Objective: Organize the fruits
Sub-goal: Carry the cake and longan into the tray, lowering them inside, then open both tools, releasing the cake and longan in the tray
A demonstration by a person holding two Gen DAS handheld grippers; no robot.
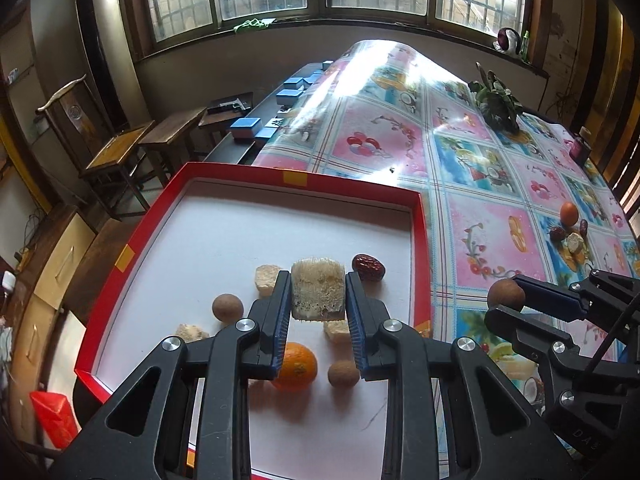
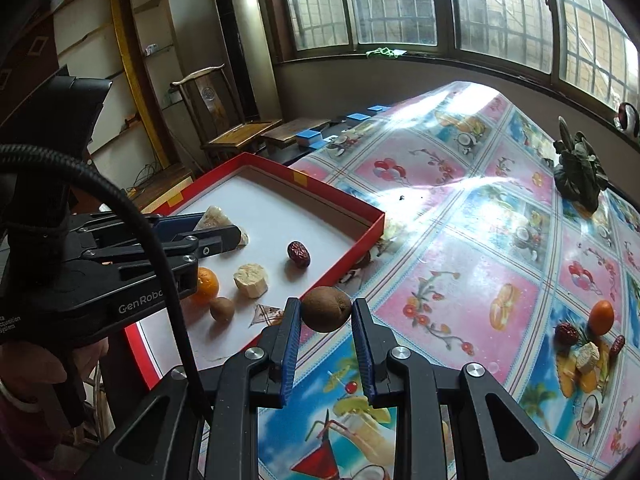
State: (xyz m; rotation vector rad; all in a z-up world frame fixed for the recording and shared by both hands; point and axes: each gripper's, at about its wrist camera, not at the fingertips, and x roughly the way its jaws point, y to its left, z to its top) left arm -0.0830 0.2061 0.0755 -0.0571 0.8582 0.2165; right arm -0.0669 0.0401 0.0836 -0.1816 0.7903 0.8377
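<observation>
The left gripper (image 1: 318,308) has its jaws clamped on a pale, fibrous chunk (image 1: 318,290), held off the floor of the red tray (image 1: 420,240) and hanging over the fruit already gathered there: an orange (image 1: 298,366), 2 round brown longans (image 1: 227,307), a red date (image 1: 369,267) and some pale pieces (image 1: 267,278). The chunk's long side runs along the jaws, pointing away toward the tray's far rim, so from here a straight drop looks like all that hand needs. The right gripper (image 2: 326,312) has its jaws closed on another brown longan (image 2: 326,308), and this is the relation that matters: it hangs over the patterned cloth just outside the tray's near right corner, with the tray lying to its left, so I judge it must cross that red rim before letting go. The left hand is plainly the nearer to a set-down. Farther right on the worktop (image 2: 460,300) a small heap of fruit (image 2: 588,336) still waits, well apart from the tray: an orange, dates and a pale piece. The worktop wears a glossy fruit-print cloth with window glare across it; a dark leafy bunch (image 2: 580,176) lies near its far end. Beyond stand wooden chairs (image 2: 236,132) and barred windows (image 2: 400,4).
</observation>
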